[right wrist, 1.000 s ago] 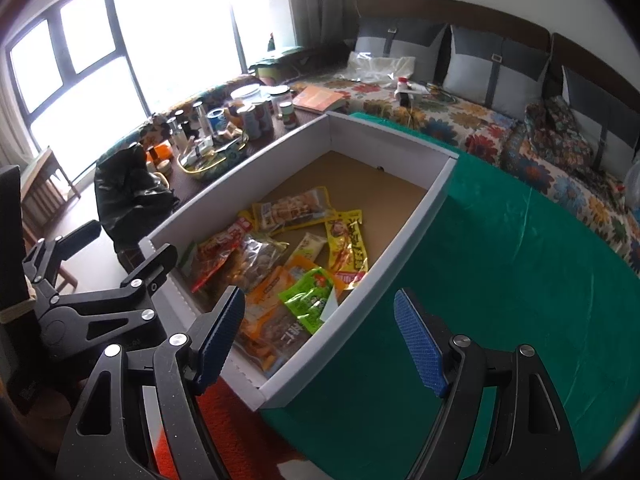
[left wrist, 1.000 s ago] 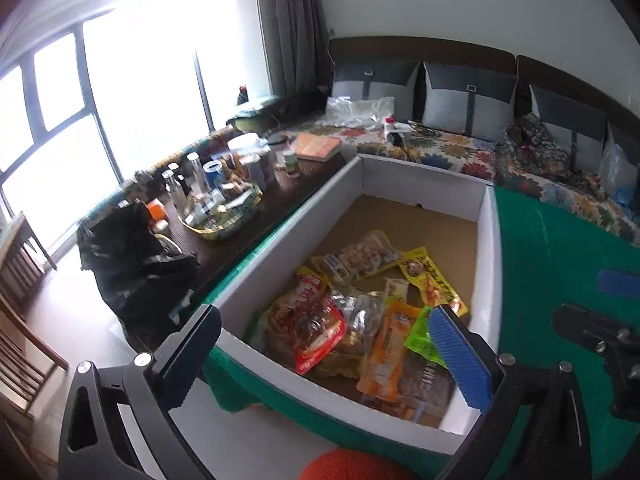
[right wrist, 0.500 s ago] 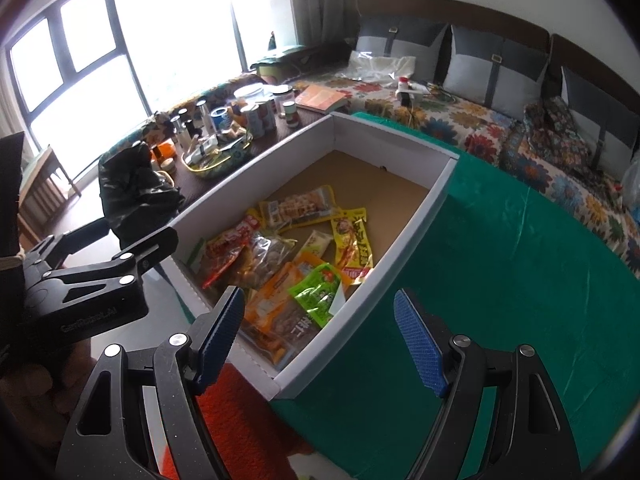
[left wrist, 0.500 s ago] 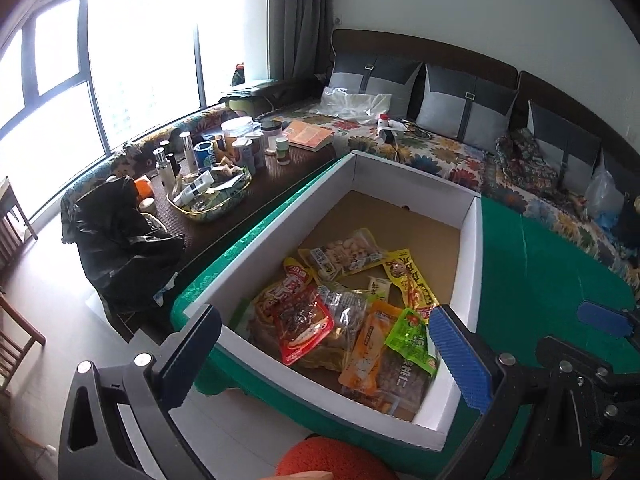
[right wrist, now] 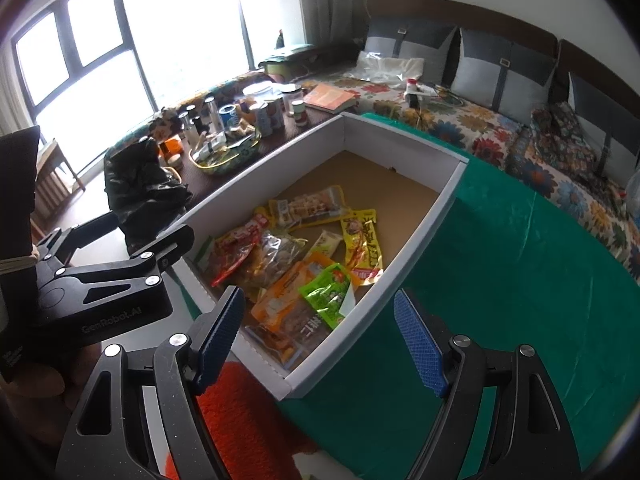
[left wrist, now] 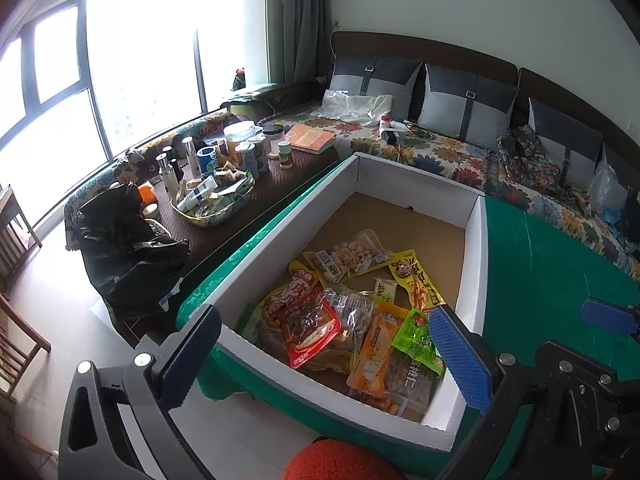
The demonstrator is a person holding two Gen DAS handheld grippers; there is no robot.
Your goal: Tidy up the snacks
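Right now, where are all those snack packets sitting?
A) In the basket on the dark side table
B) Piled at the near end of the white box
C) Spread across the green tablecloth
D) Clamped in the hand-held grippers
B: the snack packets lie piled on the brown floor at the near end of the white box, its far end bare; the left hand-held gripper and the right hand-held gripper are open and hold nothing.

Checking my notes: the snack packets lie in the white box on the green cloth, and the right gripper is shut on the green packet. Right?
Not quite. The right gripper is open and holds nothing, as the right wrist view shows. The green packet lies in the white box on the green cloth.
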